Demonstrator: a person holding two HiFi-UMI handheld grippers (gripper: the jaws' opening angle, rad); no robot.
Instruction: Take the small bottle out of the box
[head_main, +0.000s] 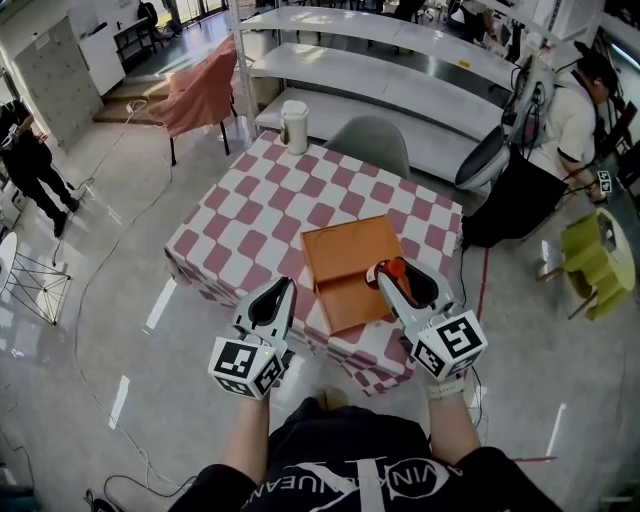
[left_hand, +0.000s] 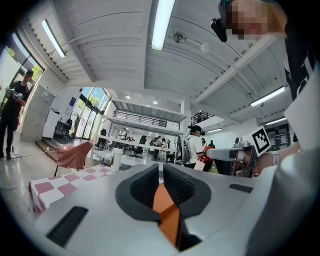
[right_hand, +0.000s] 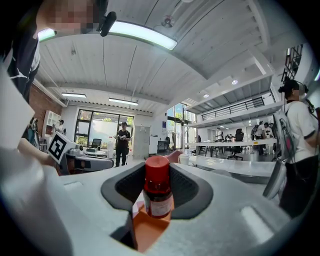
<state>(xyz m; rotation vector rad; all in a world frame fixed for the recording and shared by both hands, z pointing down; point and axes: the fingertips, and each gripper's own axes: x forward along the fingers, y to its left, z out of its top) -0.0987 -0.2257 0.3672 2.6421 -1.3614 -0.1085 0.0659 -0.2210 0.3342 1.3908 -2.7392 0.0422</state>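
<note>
- Checkered red-and-white cloth covers the counter, which stands in a big workshop hall with long white benches behind it and a few people about.
- Right gripper: its jaws are clenched on the small bottle. The pads press the sides of a dark-red bottle with a red cap and a pale label, and the bottle stands upright between them.
- From the head view, that bottle sits over the near right part of the open orange box. The box's orange floor shows just under the bottle in the right gripper view. I cannot tell whether the bottle's base is off the floor yet.
- Left gripper: its jaws are drawn almost together, with only a slit between the ribbed pads and nothing held. It hangs at the near edge of the counter, just left of the box and not touching it.
- Further out, a pale cup stands at the far edge of the counter, with a grey chair beyond.
- My reading is that the grasp is made and the lift-out is the step in hand.
- Next move, as I judge it: raise the bottle straight up until it clears the box wall, keeping it upright and the squeeze steady, then carry it sideways to bare cloth. The left gripper could steady the box if it drags.
</note>
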